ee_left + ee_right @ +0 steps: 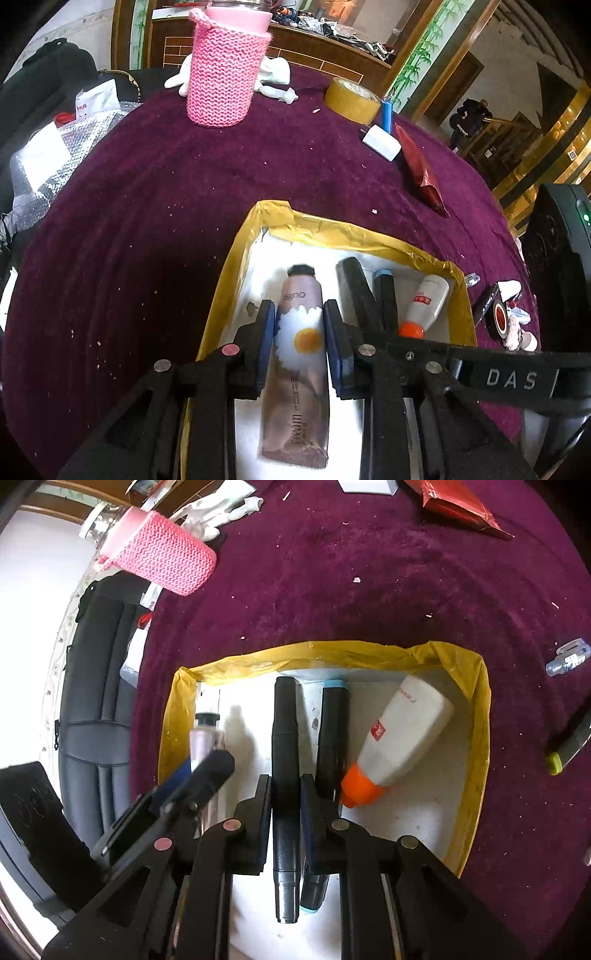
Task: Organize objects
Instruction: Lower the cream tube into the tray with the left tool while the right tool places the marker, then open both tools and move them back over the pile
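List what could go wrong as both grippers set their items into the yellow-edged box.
1. The right gripper is shut on a black marker right beside the blue-tipped marker; lowering may jam them together.
2. The left gripper, shut on the hand cream tube, works close beside the right one inside the box; they may collide.

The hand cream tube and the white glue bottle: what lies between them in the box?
Two dark markers, side by side, shown best in the right wrist view.
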